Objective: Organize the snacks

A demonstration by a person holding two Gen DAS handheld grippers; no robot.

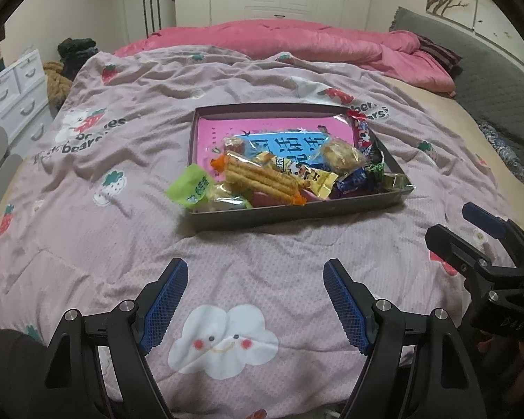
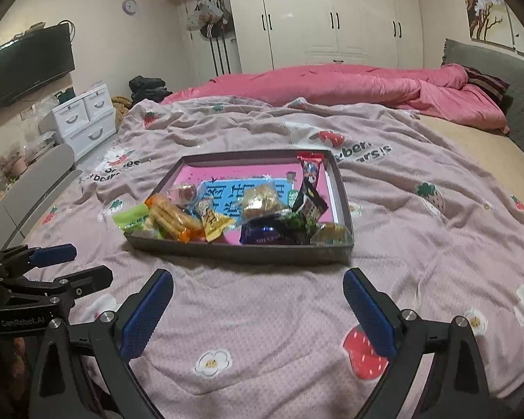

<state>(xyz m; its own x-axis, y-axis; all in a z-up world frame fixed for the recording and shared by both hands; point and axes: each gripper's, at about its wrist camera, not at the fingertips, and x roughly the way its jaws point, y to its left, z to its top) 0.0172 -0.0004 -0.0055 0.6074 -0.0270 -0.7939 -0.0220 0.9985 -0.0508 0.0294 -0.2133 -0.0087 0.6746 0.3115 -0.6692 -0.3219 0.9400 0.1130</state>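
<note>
Bedroom: pink strawberry-print quilt (image 1: 262, 251) serves as my worktop.
Snacks: wrapped packets (image 1: 262, 174) sit heaped inside the shallow dark cardboard tray (image 1: 297, 214), gathered there for sorting.
Left gripper (image 1: 255, 276): near the tray, fingers spread, empty.
Right gripper (image 2: 258, 286): near the tray, fingers spread, empty, ready to pick.

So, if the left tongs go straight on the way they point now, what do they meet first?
Probably the pink bedspread: the open, empty left tongs point down at bare cloth short of the snack tray. On a flatter path, the tray's near wall would come first; depth is unclear.

Snack tray (image 1: 290, 214) on quilted bed (image 1: 255, 255)
</note>
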